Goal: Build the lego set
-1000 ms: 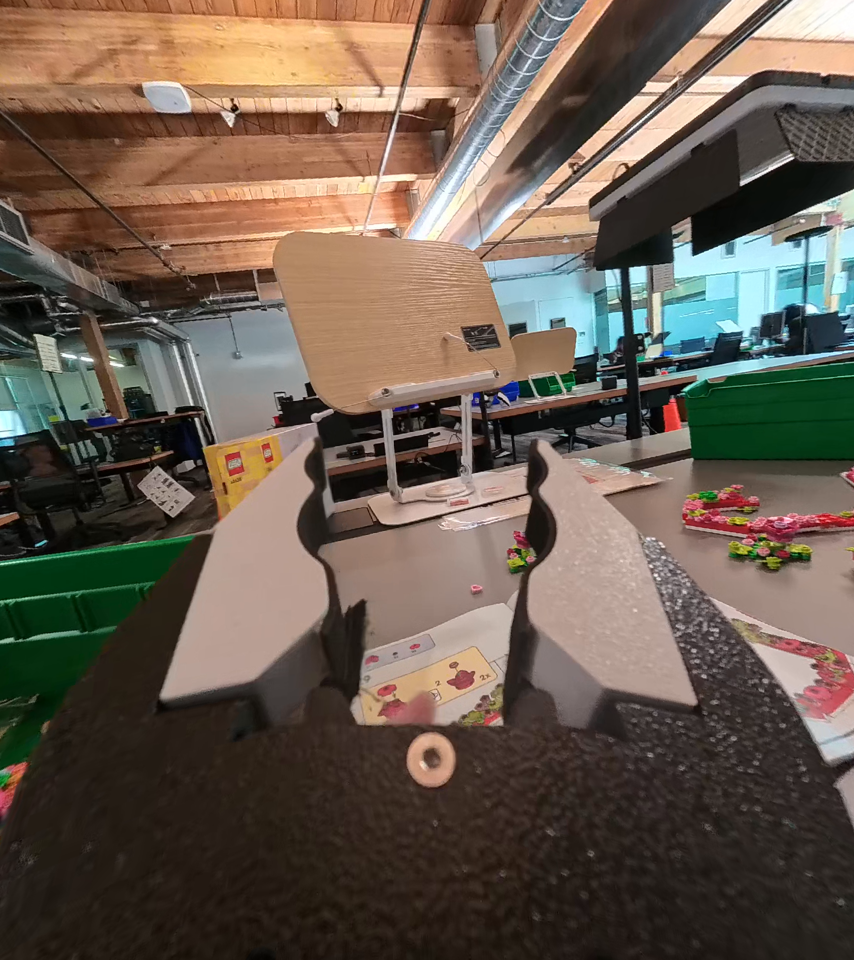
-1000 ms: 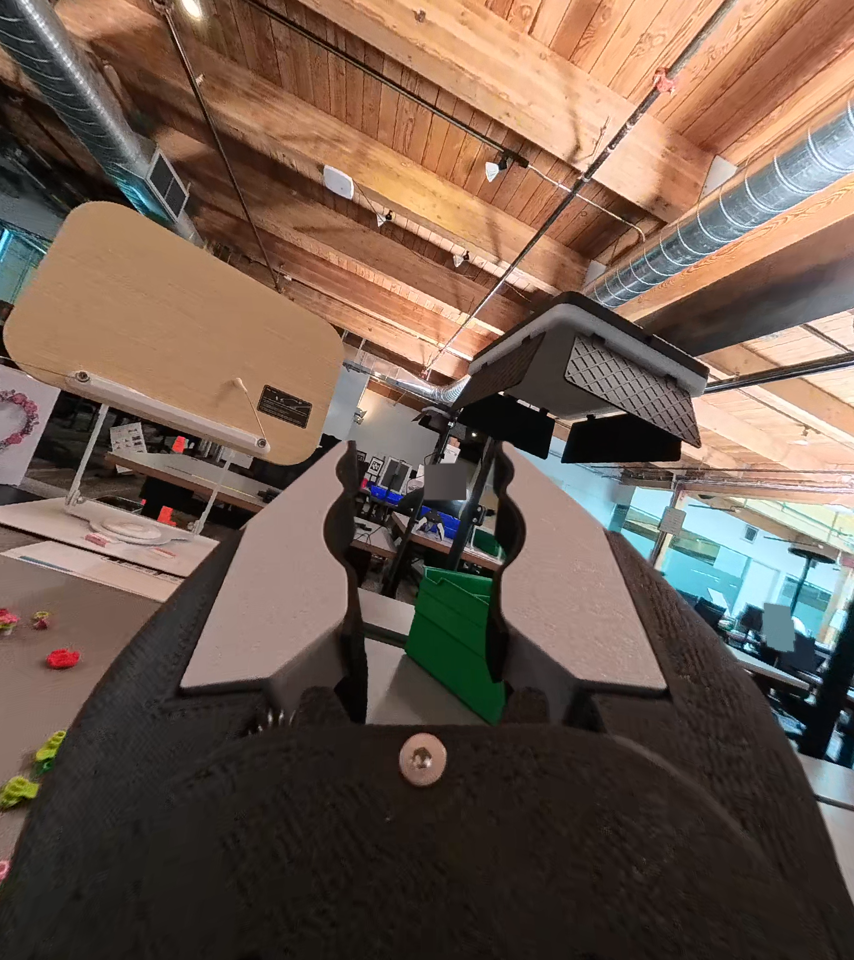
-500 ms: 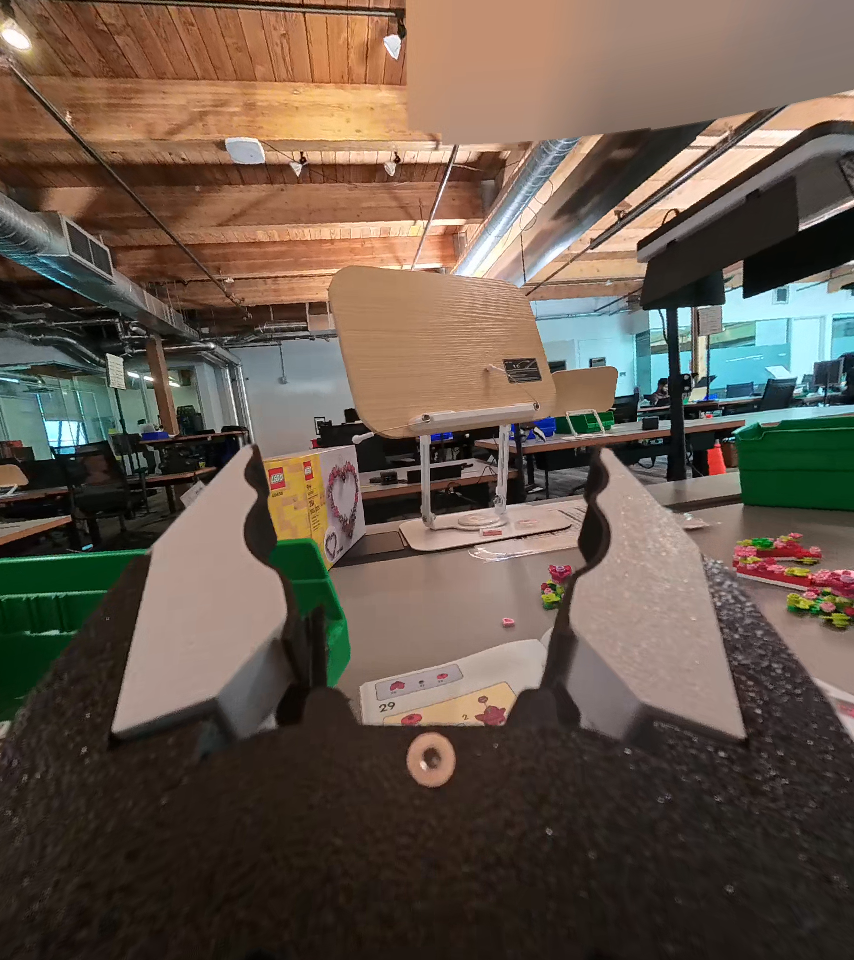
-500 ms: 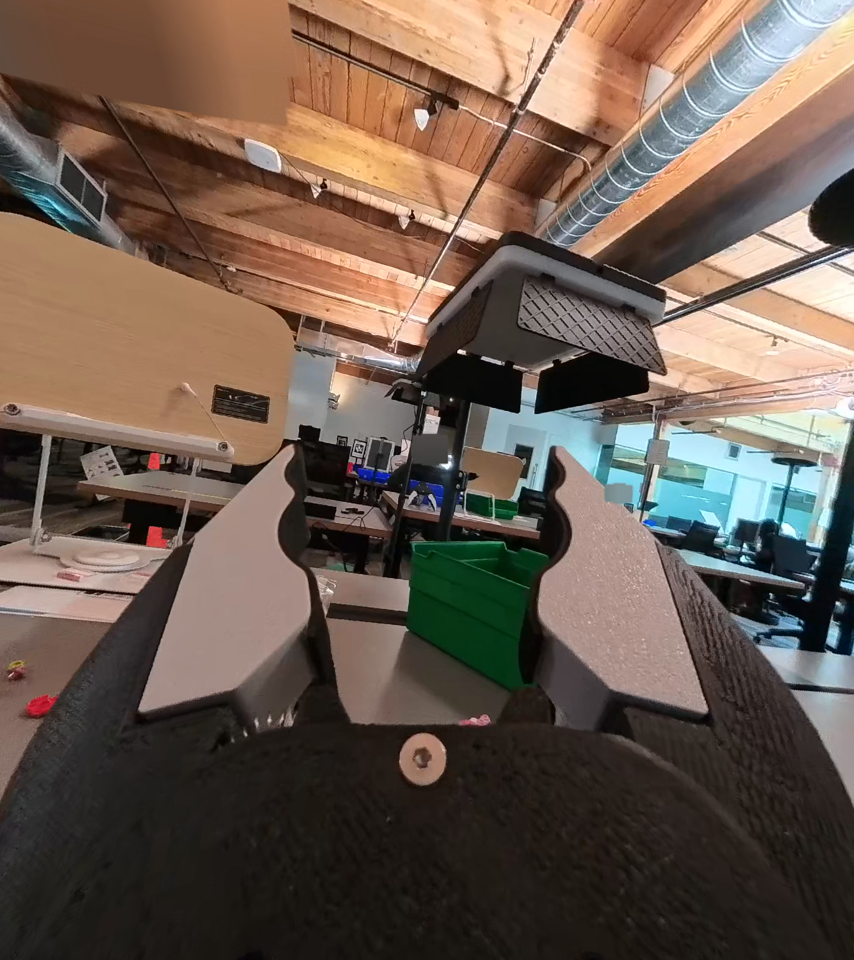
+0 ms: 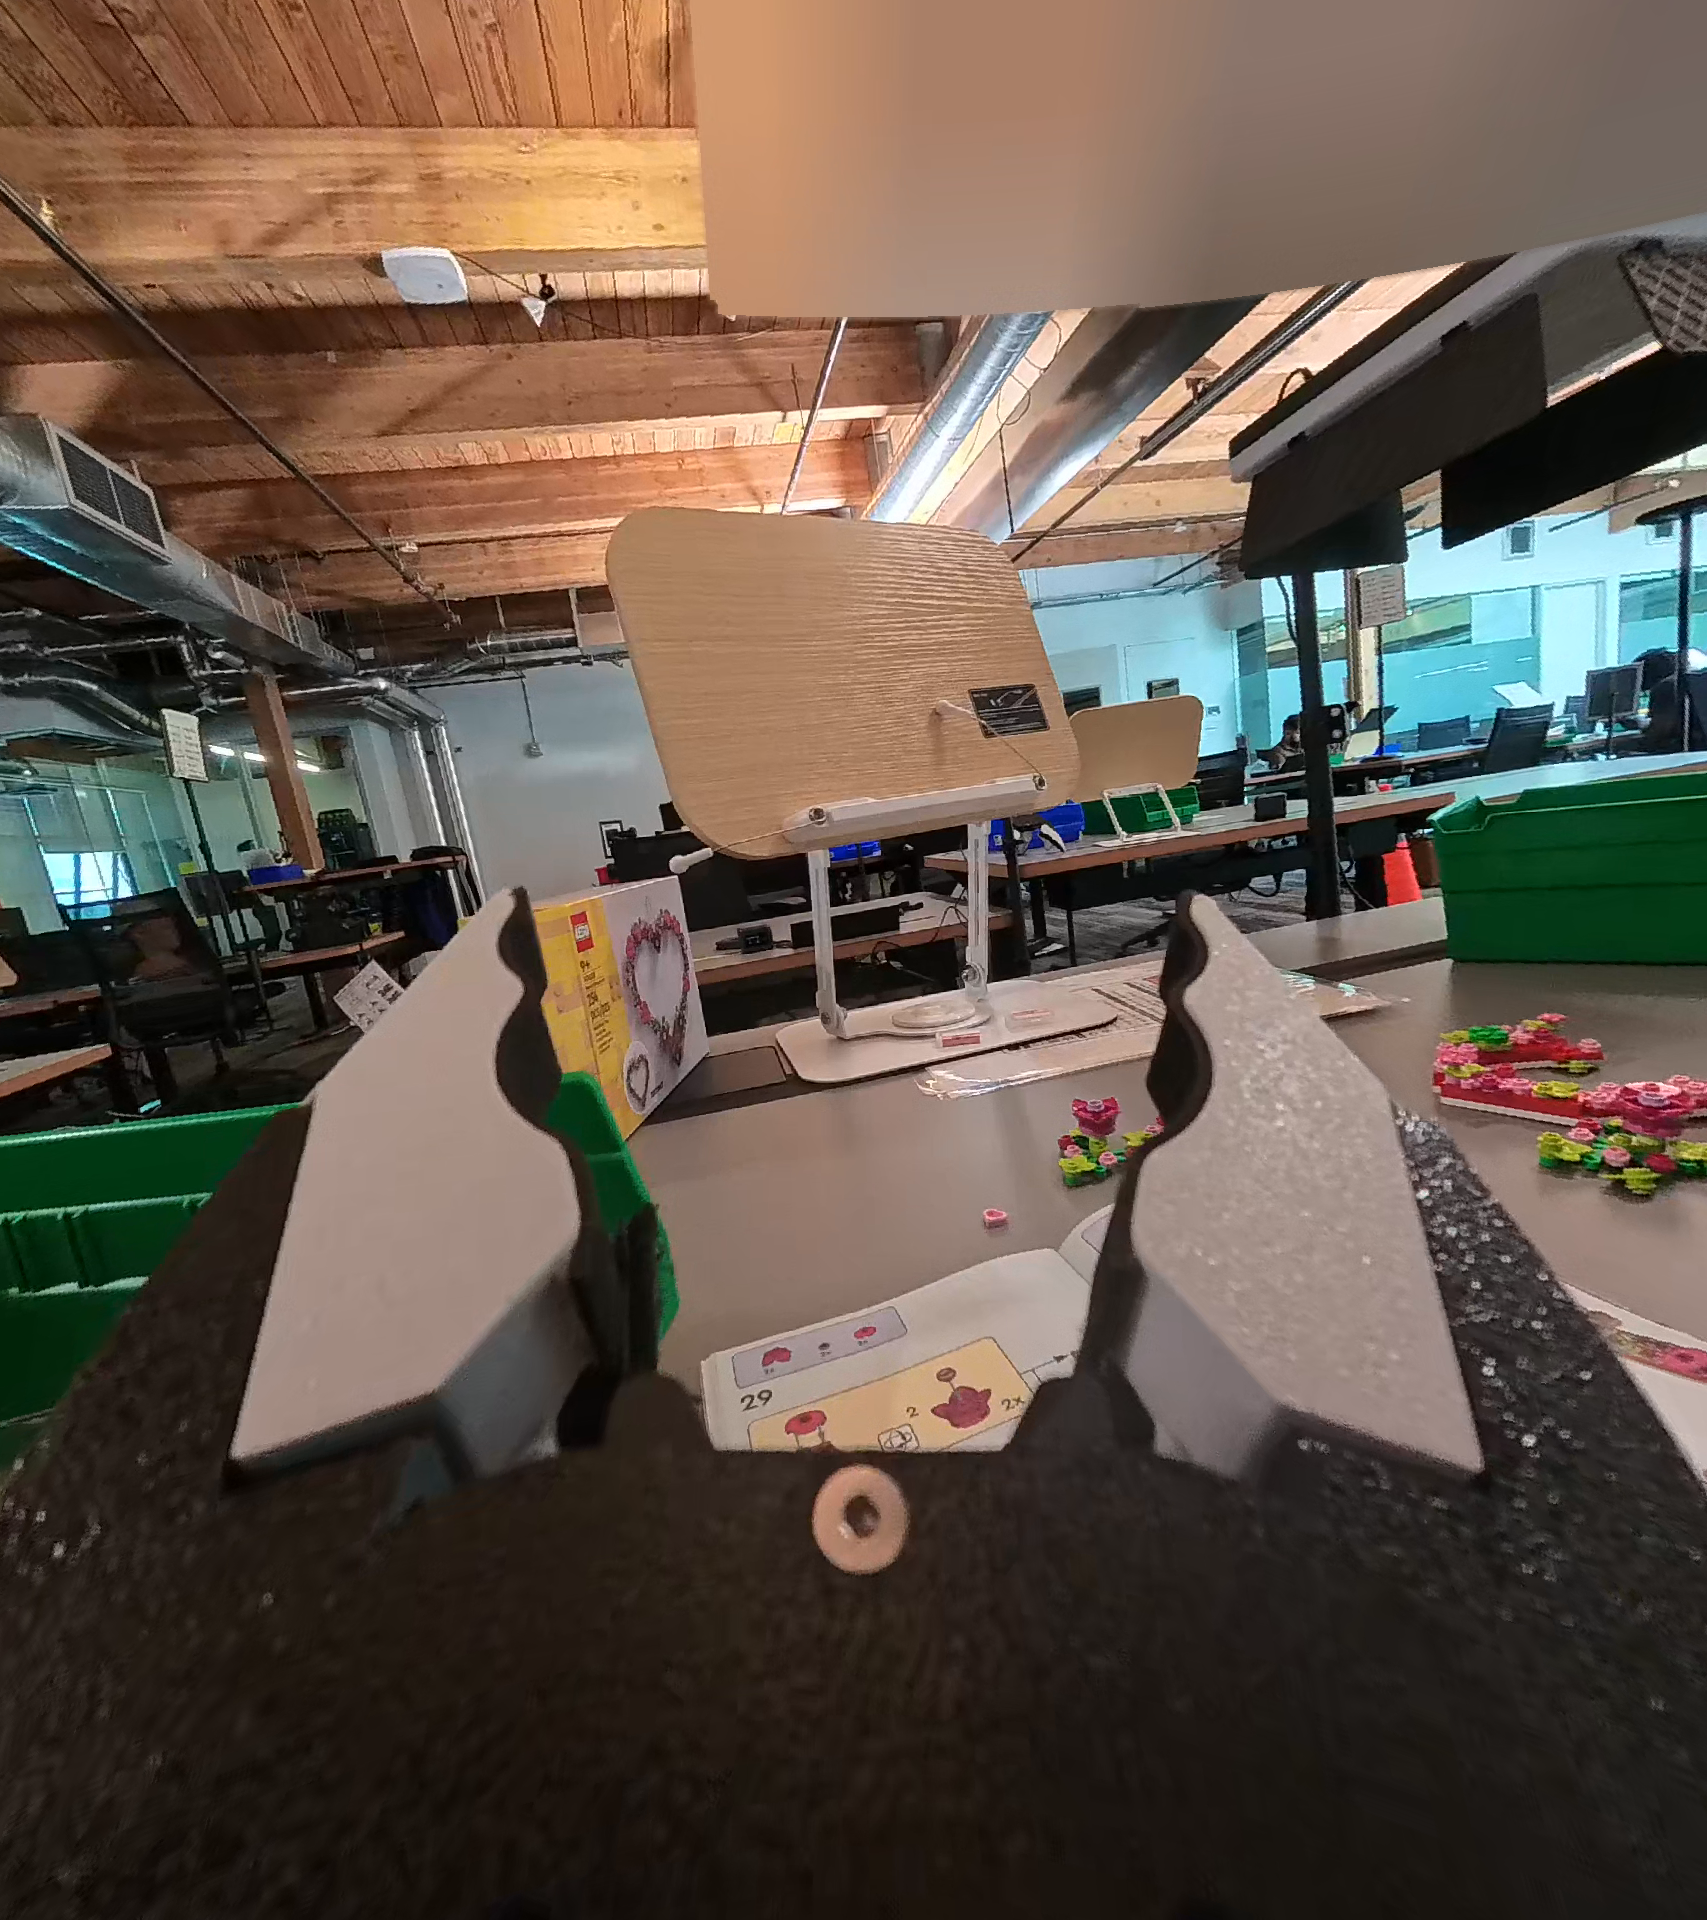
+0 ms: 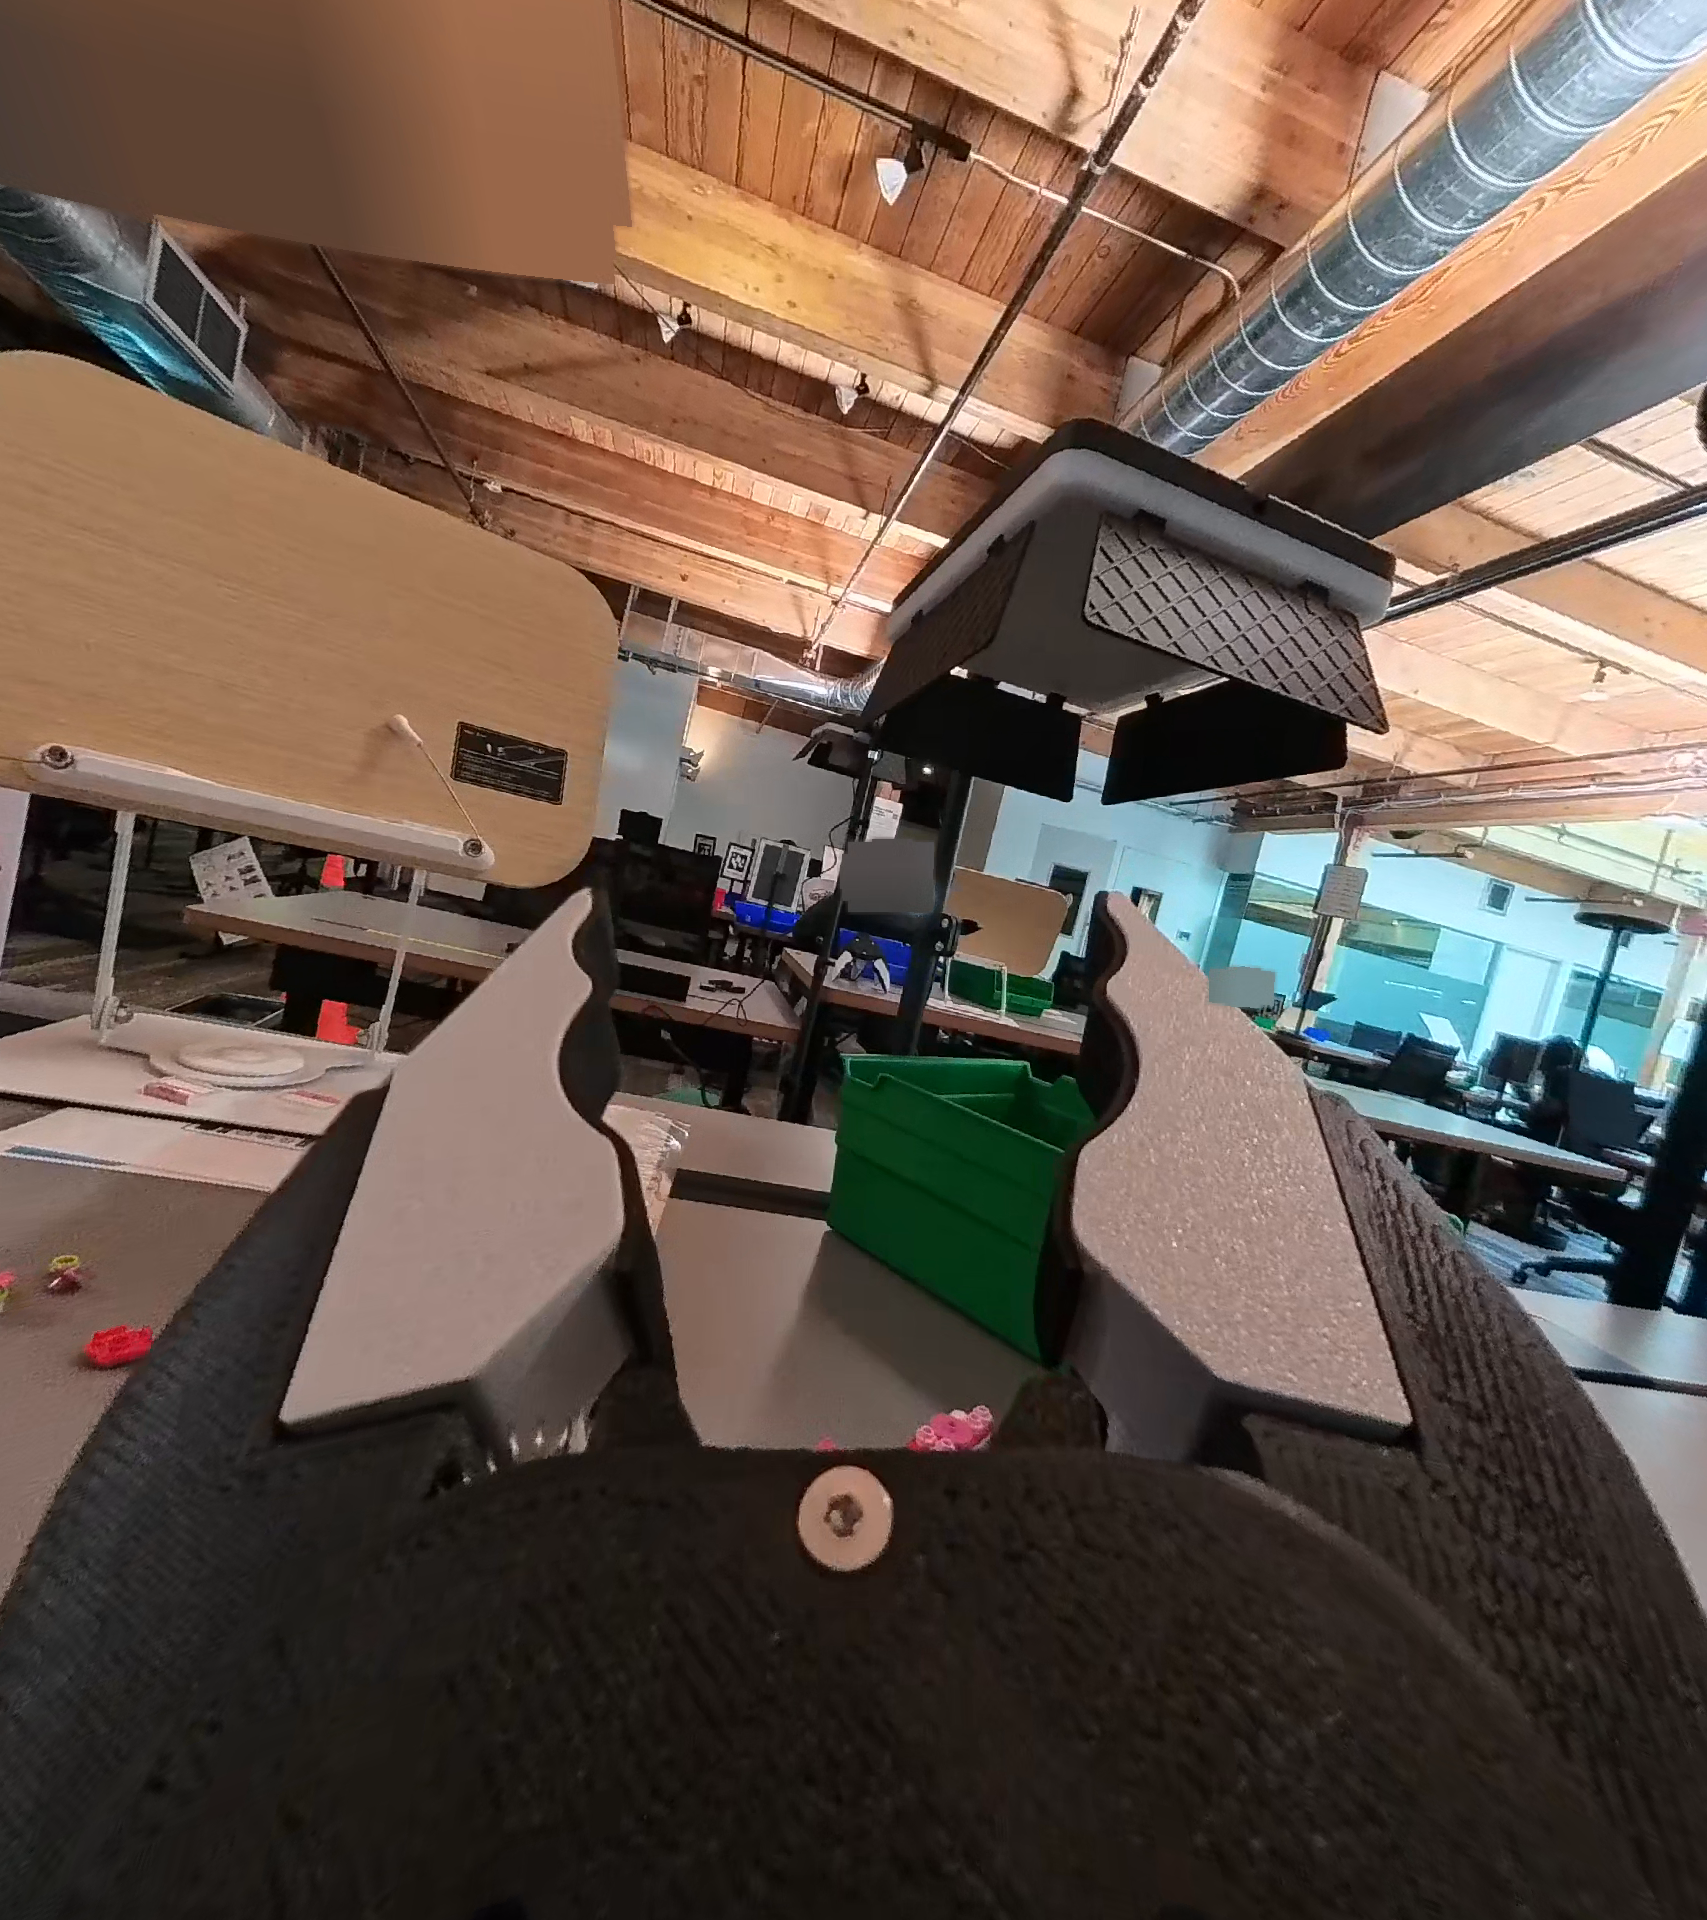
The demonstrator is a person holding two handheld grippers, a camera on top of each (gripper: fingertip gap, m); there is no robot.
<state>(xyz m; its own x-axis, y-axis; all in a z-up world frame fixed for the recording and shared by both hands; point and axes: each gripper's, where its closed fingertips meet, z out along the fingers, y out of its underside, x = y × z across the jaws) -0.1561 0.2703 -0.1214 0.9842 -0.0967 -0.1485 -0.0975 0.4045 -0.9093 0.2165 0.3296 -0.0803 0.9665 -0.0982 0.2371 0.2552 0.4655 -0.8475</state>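
Left gripper [image 5: 844, 1070]: matt grey plastic jaws on a coarse, grainy black body, with a metal screw [image 5: 860, 1520] below them. Between the jaws lies a glossy paper instruction booklet [image 5: 880, 1371] on the smooth matt grey surface [image 5: 828, 1174]. Beyond the jaws stands a light wood-grain book stand [image 5: 828, 686]; left of them, a glossy green plastic bin [image 5: 28, 1226].
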